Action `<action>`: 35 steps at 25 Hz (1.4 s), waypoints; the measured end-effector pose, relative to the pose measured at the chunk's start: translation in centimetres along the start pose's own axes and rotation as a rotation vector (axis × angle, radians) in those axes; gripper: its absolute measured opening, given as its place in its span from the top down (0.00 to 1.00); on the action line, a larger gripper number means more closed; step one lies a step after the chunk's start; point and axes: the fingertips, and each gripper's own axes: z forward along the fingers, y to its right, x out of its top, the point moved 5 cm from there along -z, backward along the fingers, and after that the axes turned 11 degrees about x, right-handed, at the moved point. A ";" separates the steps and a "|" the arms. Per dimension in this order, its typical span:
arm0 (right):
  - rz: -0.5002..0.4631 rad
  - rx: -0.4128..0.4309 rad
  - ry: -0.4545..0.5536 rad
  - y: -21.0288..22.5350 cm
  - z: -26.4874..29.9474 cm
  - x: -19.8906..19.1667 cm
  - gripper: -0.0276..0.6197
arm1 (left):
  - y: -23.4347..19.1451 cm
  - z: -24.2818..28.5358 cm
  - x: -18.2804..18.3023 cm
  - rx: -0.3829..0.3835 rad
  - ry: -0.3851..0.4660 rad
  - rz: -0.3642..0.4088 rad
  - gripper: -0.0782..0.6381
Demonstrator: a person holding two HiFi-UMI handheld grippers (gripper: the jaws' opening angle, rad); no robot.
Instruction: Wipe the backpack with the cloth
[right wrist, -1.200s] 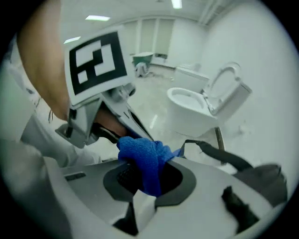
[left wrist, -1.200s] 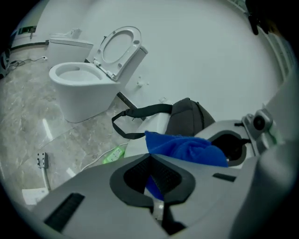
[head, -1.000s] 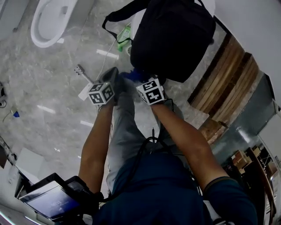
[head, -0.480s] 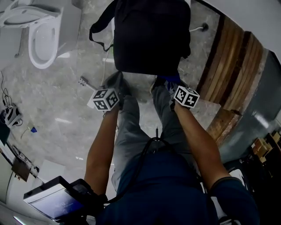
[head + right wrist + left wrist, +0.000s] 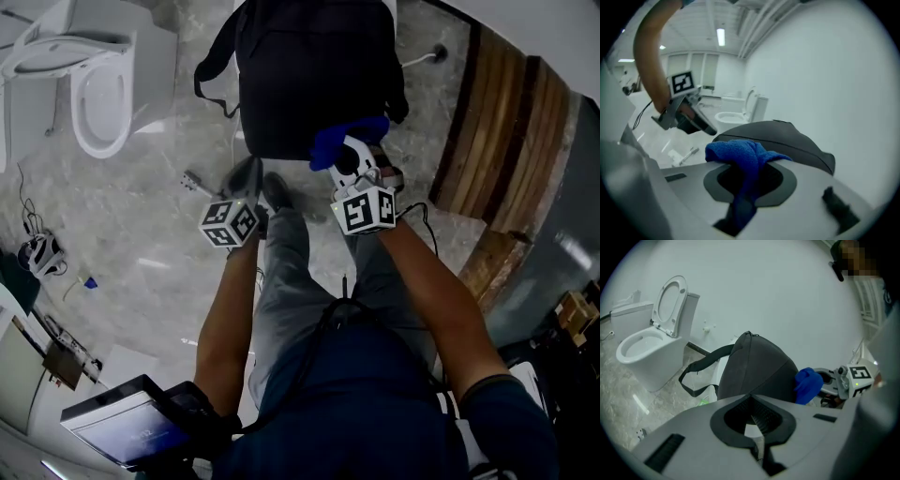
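Backpack [image 5: 314, 75]: black, upright on the floor, right of the toilet [image 5: 94, 84].
Arms: both stretched forward and down, side by side.
Right gripper [image 5: 345, 155]: pinching the cloth.
Left gripper [image 5: 242, 175]: jaws pressed together, empty, near the backpack's base.
Cloth [image 5: 349, 139]: blue, seemingly touching the backpack's lower front.

Both arms reach forward and down, the left arm [image 5: 225, 319] near-straight and the right arm [image 5: 427, 281] angling in from the right. Left hand-held gripper [image 5: 756, 427]: jaws together, nothing between them. Right hand-held gripper [image 5: 746, 187] is slightly farther out than the left, jaws clamped on the blue cloth [image 5: 740, 157].
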 end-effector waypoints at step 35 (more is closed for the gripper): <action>0.130 0.005 -0.274 25.9 4.4 -1.9 0.87 | 8.1 7.0 22.9 -0.026 0.319 0.458 0.89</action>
